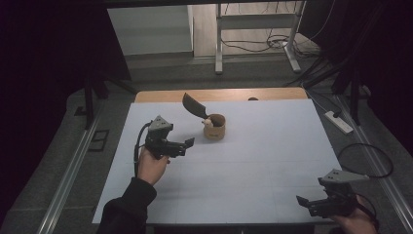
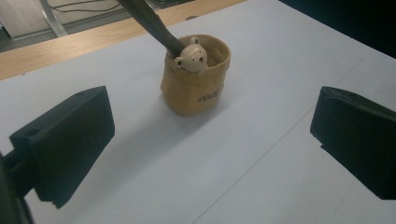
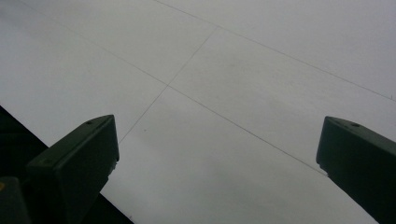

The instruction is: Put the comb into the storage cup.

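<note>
Ahead of the wide-open left gripper (image 2: 210, 140), a soft tan pot (image 2: 196, 81) holds a dark spoon (image 2: 154, 25); right gripper (image 3: 217, 168) gapes too

Dim room around a white-topped table

Beyond the left gripper (image 1: 187, 143), the white table (image 1: 263, 161) ends in a wooden edge (image 1: 219, 94); past it, grey floor (image 1: 195, 75), a metal frame (image 1: 255, 29), and loose cables (image 1: 253, 46).

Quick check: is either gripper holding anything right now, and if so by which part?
Nothing is held. The left gripper is open, pointing at the tan cup with the dark spatula in it. The right gripper is open over bare table.
</note>
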